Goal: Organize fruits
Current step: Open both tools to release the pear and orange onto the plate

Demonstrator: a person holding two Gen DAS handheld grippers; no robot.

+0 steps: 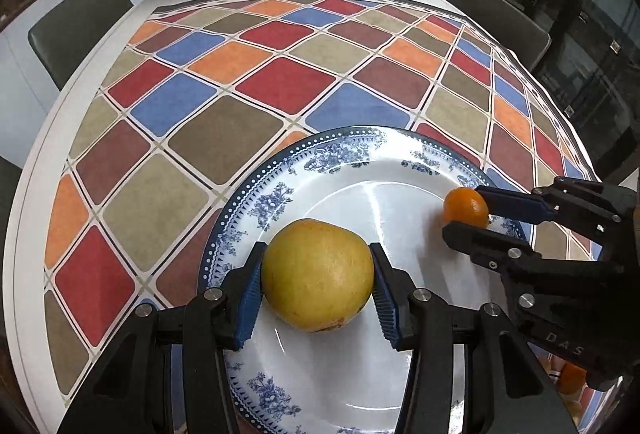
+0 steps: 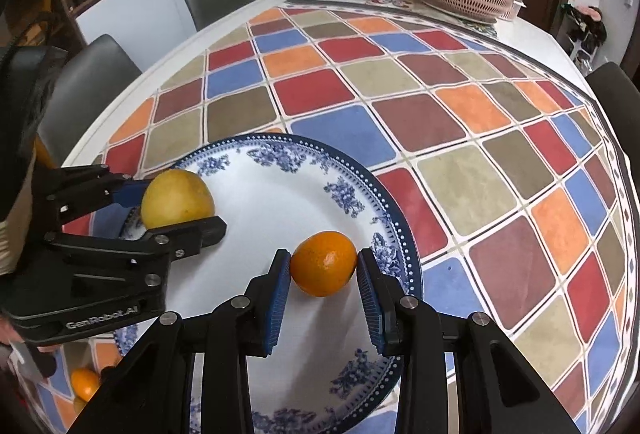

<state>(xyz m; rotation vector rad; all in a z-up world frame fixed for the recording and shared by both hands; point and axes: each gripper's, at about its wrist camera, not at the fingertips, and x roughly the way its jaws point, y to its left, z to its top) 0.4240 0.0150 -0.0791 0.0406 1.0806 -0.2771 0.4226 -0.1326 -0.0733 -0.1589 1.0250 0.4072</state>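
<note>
Black tool [image 1: 318, 290], blue ribbed pads [image 1: 249, 302], silver screws

The plate [image 1: 416, 170] is white with blue flower sprays and a dark blue dotted rim. On it sit a yellow fruit [image 1: 318, 276] and a small orange fruit [image 2: 323, 263], each between black fingers with blue ribbed pads [image 1: 250, 300]. The cloth [image 1: 224, 94] shows red, blue, orange, olive and brown squares.

Between the left tongs [image 1: 318, 280] sat a yellow fruit [image 1: 318, 276] with dull, finely pitted skin. The orange [image 2: 323, 263] in the right tongs [image 2: 323, 270] shone slightly. Beneath both, the plate [image 1: 360, 170] looked like glossy glazed china. Ribbed blue pads [image 2: 280, 298] lined matt black plastic fingers with metal pins.
</note>
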